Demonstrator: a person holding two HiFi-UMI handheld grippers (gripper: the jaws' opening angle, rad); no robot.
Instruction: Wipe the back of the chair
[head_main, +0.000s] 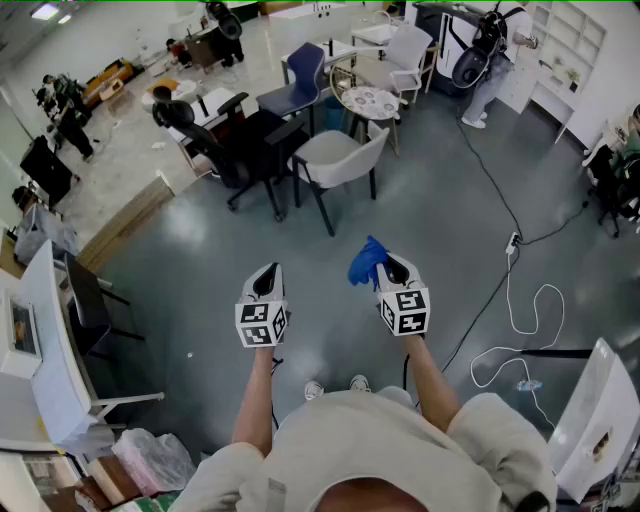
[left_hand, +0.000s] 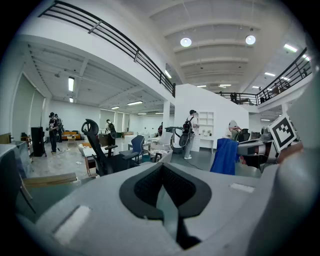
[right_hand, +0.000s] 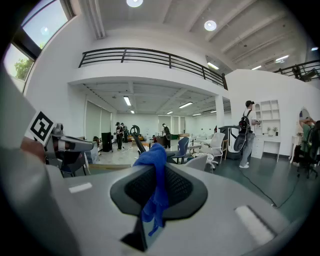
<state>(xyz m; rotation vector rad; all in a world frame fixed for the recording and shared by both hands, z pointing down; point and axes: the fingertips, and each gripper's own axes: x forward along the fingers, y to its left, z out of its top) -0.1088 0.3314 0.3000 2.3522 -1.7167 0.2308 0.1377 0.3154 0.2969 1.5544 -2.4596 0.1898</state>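
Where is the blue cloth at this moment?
The blue cloth is pinched in the right tongs, just right of centre in the head view. It is held out in front of the person, short of the pale chair ahead.

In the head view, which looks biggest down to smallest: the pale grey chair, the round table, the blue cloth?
Largest: pale grey moulded chair with dark legs.
Next: round white patterned table and crumpled blue cloth look alike; the cloth is nearer the camera, so unranked.

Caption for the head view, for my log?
Right gripper clamps a blue cloth, left gripper shut and empty, nearest white chair standing ahead on the grey floor.
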